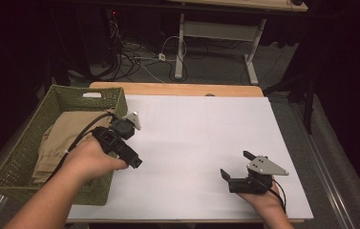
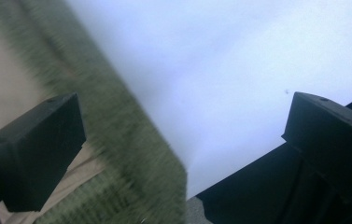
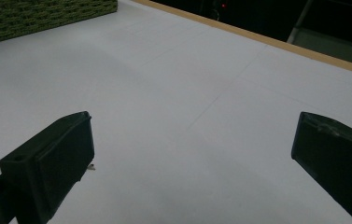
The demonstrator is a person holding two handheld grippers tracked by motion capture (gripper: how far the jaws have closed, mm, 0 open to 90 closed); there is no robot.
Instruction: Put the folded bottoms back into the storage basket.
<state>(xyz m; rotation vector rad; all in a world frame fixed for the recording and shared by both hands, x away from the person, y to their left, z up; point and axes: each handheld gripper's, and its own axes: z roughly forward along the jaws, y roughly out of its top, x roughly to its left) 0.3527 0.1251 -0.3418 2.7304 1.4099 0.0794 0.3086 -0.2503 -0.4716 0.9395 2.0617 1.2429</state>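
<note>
A green woven basket (image 1: 21,143) stands at the table's left side with a folded tan cloth (image 1: 63,131) inside. A hand holds my left gripper (image 1: 125,150) just above the basket's right rim, cable trailing back over the cloth. In the left gripper view, which is blurred, the left gripper (image 2: 183,135) is open, with the basket rim (image 2: 131,140) running between the jaws and the tan cloth (image 2: 5,84) at the left. My right gripper (image 1: 235,163) hovers low over the white table top (image 1: 196,129) near the front right. The right gripper (image 3: 194,158) is open, with nothing between its jaws.
The white sheet (image 3: 173,84) covers most of the table, with a wooden edge (image 1: 177,89) at the back. The basket's wall (image 3: 33,16) shows far off in the right gripper view. Beyond the table stand a desk frame (image 1: 216,33) and floor cables (image 1: 134,52).
</note>
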